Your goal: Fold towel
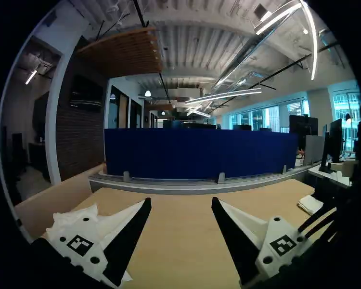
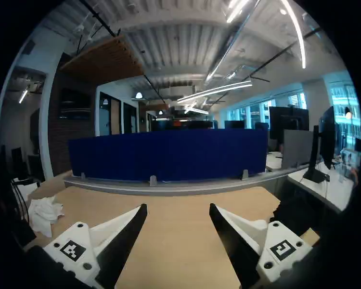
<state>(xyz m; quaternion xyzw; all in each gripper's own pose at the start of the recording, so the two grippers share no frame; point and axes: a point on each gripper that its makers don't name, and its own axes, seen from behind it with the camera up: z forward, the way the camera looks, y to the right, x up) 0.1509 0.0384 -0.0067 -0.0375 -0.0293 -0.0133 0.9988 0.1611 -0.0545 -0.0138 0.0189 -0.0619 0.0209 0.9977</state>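
Note:
In the left gripper view, a crumpled white towel (image 1: pixel 70 219) lies on the wooden table (image 1: pixel 180 241), partly hidden behind the left finger. My left gripper (image 1: pixel 180 200) is open above the table with nothing between its fingers. A small folded white cloth (image 1: pixel 309 204) rests near the table's right edge. In the right gripper view, a crumpled white towel (image 2: pixel 43 214) sits at the table's (image 2: pixel 175 241) left side, well left of my right gripper (image 2: pixel 177 206). That gripper is also open and holds nothing.
A blue divider panel (image 1: pixel 199 153) on a grey rail closes off the table's far edge, also seen as the blue panel (image 2: pixel 168 154). Monitors (image 2: pixel 320 144) stand on a neighbouring desk to the right. Dark cables (image 2: pixel 17 202) hang at the left.

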